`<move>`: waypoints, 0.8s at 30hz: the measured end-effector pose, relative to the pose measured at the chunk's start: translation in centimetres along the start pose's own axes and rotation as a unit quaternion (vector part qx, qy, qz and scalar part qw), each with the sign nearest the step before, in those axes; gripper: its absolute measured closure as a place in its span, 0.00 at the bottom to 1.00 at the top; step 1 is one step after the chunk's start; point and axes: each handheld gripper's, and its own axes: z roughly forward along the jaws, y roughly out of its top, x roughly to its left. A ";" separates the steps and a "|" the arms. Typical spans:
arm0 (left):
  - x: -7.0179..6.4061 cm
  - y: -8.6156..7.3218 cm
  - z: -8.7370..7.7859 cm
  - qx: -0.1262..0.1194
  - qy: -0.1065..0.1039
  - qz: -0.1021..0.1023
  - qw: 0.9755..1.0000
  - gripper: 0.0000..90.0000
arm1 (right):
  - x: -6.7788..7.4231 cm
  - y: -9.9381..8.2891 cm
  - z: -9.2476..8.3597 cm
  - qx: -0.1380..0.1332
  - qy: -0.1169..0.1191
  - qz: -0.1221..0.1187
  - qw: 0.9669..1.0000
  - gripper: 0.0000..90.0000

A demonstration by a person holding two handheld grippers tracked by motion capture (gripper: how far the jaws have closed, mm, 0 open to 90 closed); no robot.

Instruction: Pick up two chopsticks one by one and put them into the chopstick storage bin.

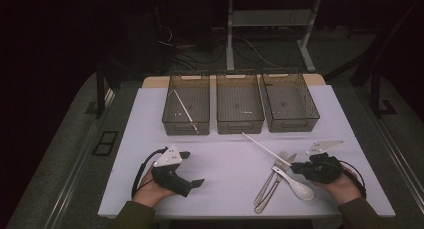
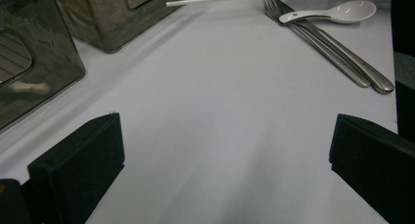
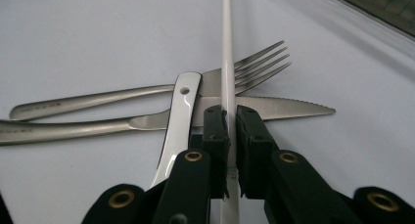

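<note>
The right gripper [image 3: 231, 136] clamps a white chopstick [image 3: 227, 48] above the fork [image 3: 254, 67] and knife [image 3: 279, 107]; the left gripper [image 2: 225, 150] gapes wide over the desk [image 2: 220, 111].

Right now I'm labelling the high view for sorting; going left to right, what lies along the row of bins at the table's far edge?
Left bin holding a white chopstick → middle bin → right bin.

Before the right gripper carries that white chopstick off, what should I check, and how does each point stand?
1. Right gripper jaws shut on the white chopstick: ok.
2. Chopstick free of the fork and knife: cannot tell; it crosses over them.
3. Left gripper open, holding nothing: ok.
4. Left bin already holds a matching chopstick: ok.
5. Spoon apart from the jaws: cannot tell.
</note>
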 end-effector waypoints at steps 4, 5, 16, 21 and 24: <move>0.0 0.0 0.0 -0.001 0.000 -0.002 1.000 0.00 | -0.2 0.1 -0.6 -0.008 0.002 0.004 1.000 0.93; 0.0 0.0 0.0 -0.001 0.000 -0.002 1.000 0.00 | -0.2 0.2 -0.7 -0.009 0.005 0.005 1.000 0.93; 0.1 -0.2 0.1 -0.003 -0.002 -0.003 1.000 0.00 | -0.1 1.4 -1.7 -0.031 0.016 0.008 0.999 0.93; 0.0 -0.2 0.1 -0.003 0.000 -0.004 1.000 0.00 | 0.0 2.3 -1.9 -0.041 0.024 0.009 0.999 0.93; 0.0 -0.2 0.1 -0.003 0.001 -0.004 1.000 0.00 | 0.2 2.9 -1.9 -0.044 0.027 0.005 0.999 0.93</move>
